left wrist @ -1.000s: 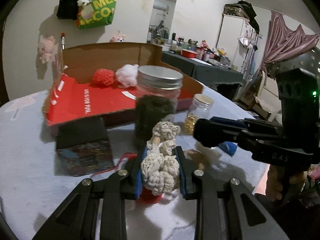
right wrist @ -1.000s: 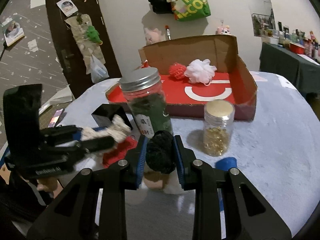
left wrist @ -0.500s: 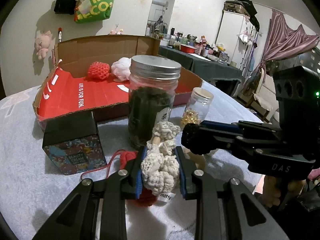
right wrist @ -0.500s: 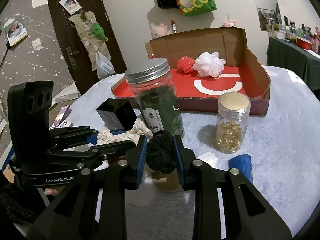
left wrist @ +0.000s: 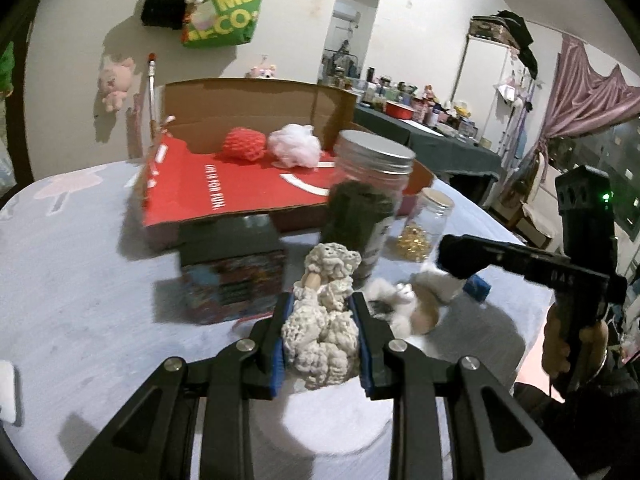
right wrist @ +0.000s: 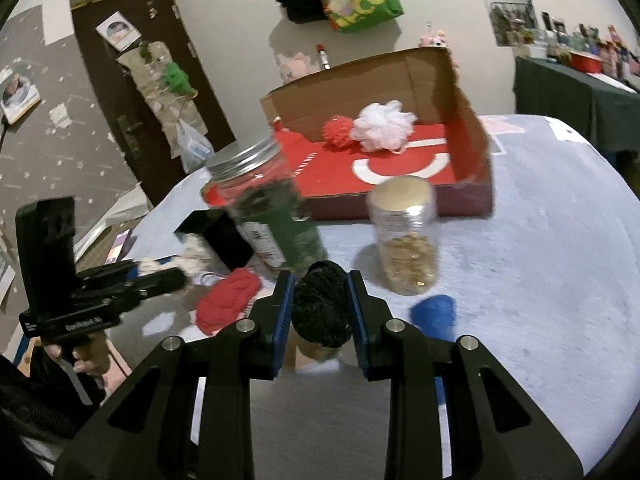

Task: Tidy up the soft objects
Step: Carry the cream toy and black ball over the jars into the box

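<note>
Both tongs are mid-carry: left tongs [left wrist: 320, 338] clamp the cream crochet toy [left wrist: 322, 332], right tongs [right wrist: 320, 312] a black, probably woolly, ball [right wrist: 320, 308]. Next, the red box [left wrist: 240, 196] at the table's far edge.

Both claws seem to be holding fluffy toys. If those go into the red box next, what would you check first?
1. Left gripper clamped on the cream crochet toy: ok.
2. Right gripper clamped on the black woolly toy: ok.
3. Free floor in the red box beside the red ball and white pouf: ok.
4. Way to the box: the tall jar and small jar stand in front: not ok, lift over.
5. Red yarn piece hanging from the left toy or lying loose: cannot tell.
</note>
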### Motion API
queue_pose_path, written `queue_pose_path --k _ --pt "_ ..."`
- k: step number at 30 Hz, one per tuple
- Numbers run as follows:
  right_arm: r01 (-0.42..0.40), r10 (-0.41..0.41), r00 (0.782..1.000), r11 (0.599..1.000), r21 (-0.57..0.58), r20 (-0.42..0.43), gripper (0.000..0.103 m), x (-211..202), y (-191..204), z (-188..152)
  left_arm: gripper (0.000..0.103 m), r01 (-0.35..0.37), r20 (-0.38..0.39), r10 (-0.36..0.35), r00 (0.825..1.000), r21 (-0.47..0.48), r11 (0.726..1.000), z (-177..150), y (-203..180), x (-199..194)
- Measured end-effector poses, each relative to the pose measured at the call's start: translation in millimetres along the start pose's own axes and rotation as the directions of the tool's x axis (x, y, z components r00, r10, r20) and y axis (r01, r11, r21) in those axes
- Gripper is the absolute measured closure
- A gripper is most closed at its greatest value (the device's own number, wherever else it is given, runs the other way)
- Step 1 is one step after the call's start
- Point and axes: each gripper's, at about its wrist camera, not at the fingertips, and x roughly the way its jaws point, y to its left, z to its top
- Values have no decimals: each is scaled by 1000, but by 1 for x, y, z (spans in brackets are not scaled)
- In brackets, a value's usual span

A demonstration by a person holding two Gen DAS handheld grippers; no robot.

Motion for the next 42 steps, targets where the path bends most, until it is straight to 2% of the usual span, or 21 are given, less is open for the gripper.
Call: queue_pose_path --k 13,18,25,31,42 --pt "51 -49 998 997 59 -30 77 -12 -44 2 73 -118 -1 118 993 -60 991 -13 52 -28" --pt "63 -60 997 997 52 -56 77 -9 -57 8 73 -137 -6 137 991 -62 989 -15 70 -26" --pt "82 -82 993 997 -2 -88 77 0 -68 27 73 -135 -19 134 991 -35 990 -6 95 -11" --pt "91 -97 990 994 -56 -102 77 8 -71 46 73 -107 -12 108 994 16 994 15 104 0" --pt "9 -16 996 997 -81 -91 77 21 -69 95 73 -50 3 50 999 105 993 71 99 15"
